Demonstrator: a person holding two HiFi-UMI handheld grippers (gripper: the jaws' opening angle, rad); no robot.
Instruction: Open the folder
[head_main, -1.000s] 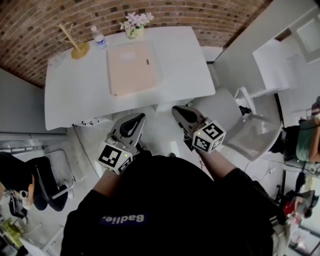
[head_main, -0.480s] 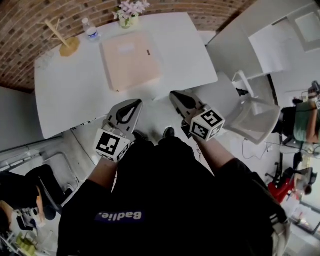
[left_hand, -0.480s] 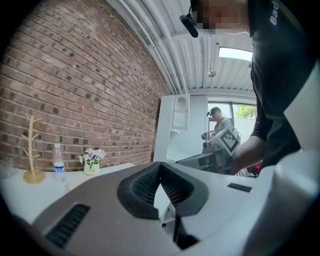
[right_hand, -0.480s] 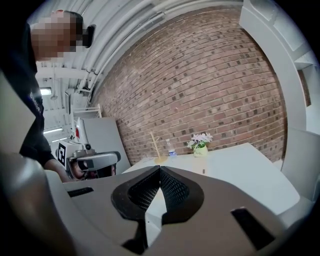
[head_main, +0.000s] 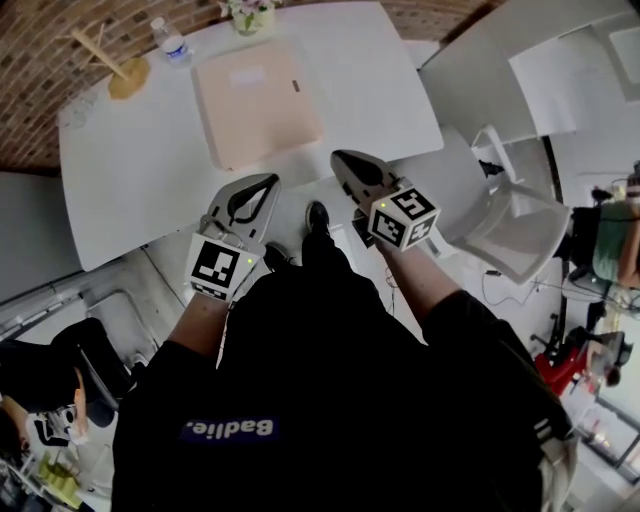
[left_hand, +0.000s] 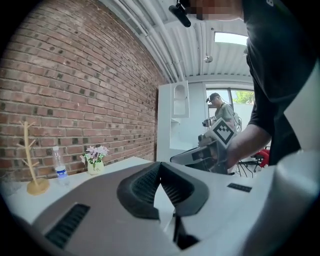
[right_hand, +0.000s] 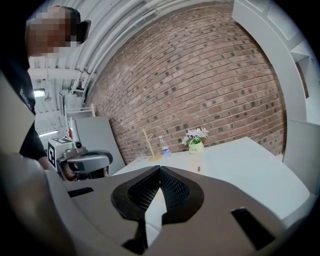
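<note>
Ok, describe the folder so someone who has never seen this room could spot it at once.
Find the white table by the brick wall. Along its far edge sit a wooden stand, a water bottle and a flower pot; nearer the middle lies the folder. It is the only flat thing there: a closed, pale peach rectangle with a white label.
</note>
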